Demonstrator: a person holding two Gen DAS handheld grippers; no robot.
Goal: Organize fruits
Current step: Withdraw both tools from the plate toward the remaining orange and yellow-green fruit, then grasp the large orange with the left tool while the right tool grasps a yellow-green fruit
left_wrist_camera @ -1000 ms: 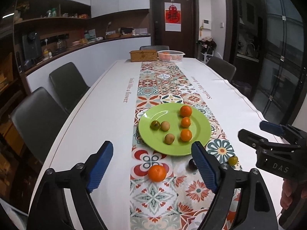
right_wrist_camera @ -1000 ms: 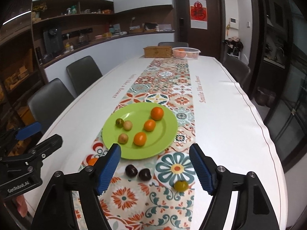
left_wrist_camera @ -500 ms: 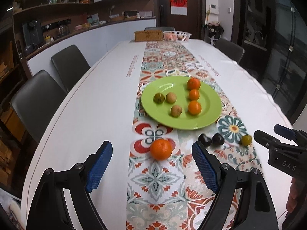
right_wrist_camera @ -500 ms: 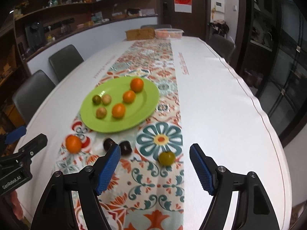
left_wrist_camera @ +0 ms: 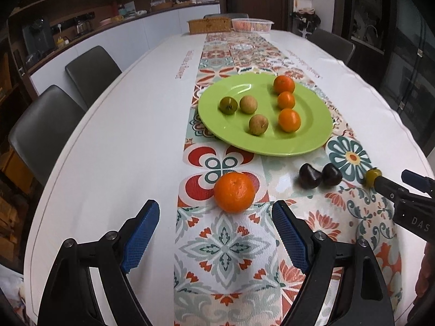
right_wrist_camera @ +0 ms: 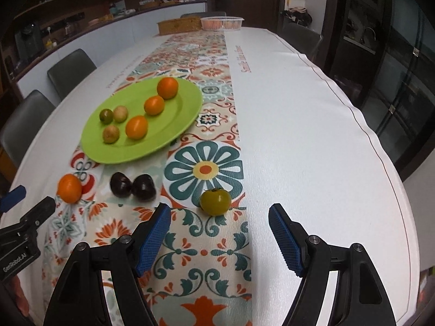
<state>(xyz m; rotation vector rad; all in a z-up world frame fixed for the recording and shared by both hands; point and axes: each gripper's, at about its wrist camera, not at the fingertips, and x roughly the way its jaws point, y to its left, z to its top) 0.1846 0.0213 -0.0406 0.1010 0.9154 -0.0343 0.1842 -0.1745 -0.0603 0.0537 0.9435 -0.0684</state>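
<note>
A green plate (left_wrist_camera: 236, 138) on the patterned table runner holds three oranges and three small green-brown fruits. Nearer me, a loose orange (left_wrist_camera: 234, 191) lies just ahead of my open left gripper (left_wrist_camera: 216, 212), apart from its blue pads. Two dark plums (left_wrist_camera: 320, 175) lie to its right. A green tomato (right_wrist_camera: 215, 201) sits just ahead of my open right gripper (right_wrist_camera: 219, 213), also untouched. The plate (right_wrist_camera: 119, 152), the orange (right_wrist_camera: 69, 188) and the plums (right_wrist_camera: 132, 187) show in the right wrist view too. Each gripper appears at the edge of the other's view.
A wicker box (left_wrist_camera: 209, 25) and a white basket (left_wrist_camera: 252, 24) stand at the table's far end. Grey chairs (left_wrist_camera: 43, 130) line the left side, another (left_wrist_camera: 330, 44) stands at the far right. The table's right edge (right_wrist_camera: 380, 157) curves close by.
Both grippers have come down and tilted toward the table. The loose orange and the green tomato now sit larger and closer in front of them. Jaws unchanged.
</note>
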